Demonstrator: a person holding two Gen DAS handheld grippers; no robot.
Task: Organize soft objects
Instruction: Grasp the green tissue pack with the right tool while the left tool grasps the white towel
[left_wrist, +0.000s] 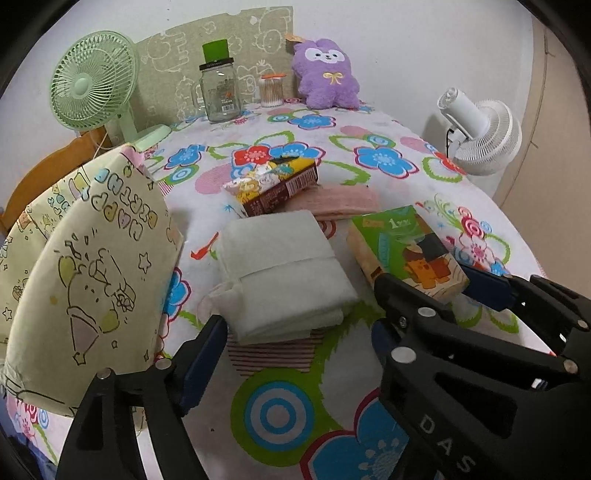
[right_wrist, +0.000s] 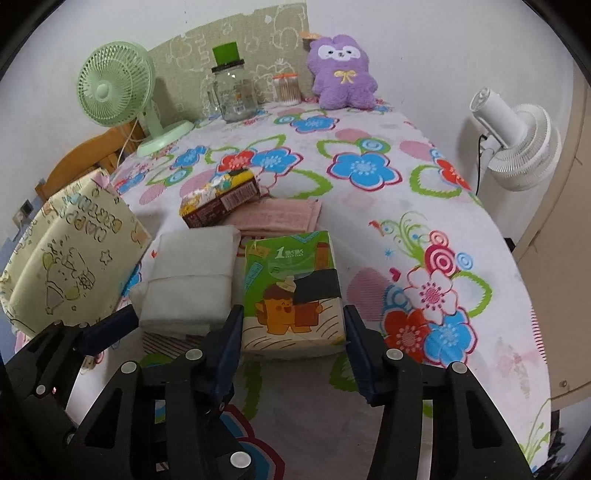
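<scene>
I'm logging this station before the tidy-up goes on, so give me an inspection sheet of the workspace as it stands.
Surface: floral cloth covers the table.
Job's things: white folded cloth, green tissue pack, pink folded cloth, brown snack pack overlapping the pink cloth's far left part, cream printed bag at left, purple plush at the back.
Clutter: glass jar, cotton swab tub, green fan.
Grippers: left gripper jaws open around the white cloth's near end; right gripper jaws open either side of the tissue pack.
Cables: dark cord at white fan.
Surroundings: white wall, patterned board.
</scene>
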